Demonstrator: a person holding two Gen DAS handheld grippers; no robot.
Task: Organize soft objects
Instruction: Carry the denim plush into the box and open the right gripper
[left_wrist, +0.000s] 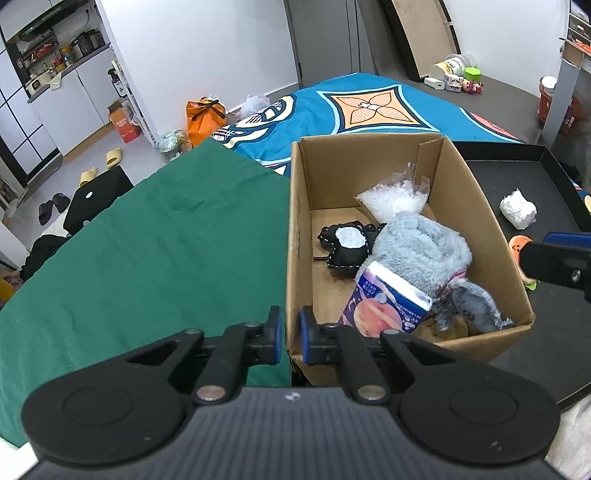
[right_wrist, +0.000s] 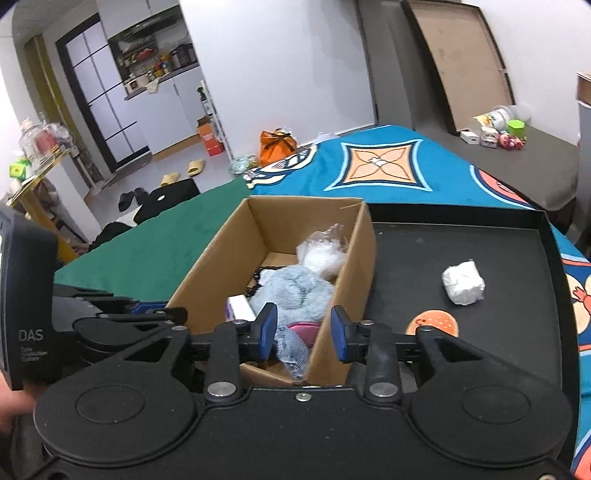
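- The cardboard box (left_wrist: 373, 236) already holds most of the soft things: a grey fluffy cloth (left_wrist: 417, 251), a clear bag of white filling (left_wrist: 395, 199), a black stitched pouch (left_wrist: 347, 243), a tissue pack (left_wrist: 388, 306) and a small grey fabric piece (left_wrist: 472, 306).
- Two soft things are, in my judgement, still to be put away: a white wrapped bundle (right_wrist: 463, 282) and an orange round pad (right_wrist: 432, 323). Both lie on the black tray (right_wrist: 517, 332), ahead and to the right of the right gripper (right_wrist: 303, 332), outside the box.
- So the task looks more than half done.
- The left gripper (left_wrist: 290, 336) is almost closed. Its blue pads sit on either side of the near left corner of the box wall, with only a narrow gap. I cannot tell if they really press the cardboard.
- The right gripper is open to a medium width and holds nothing. The near right corner of the box stands between its fingers, but they do not touch it.
- The box has its long axis running away from both grippers, toward the blue patterned blanket (left_wrist: 369, 103). Its open side points up.
- The white bundle is a little longer than wide, with its long axis across the right gripper's view, from left to right.
- The orange pad lies flat, just ahead of the right finger, and it is partly hidden by that finger.
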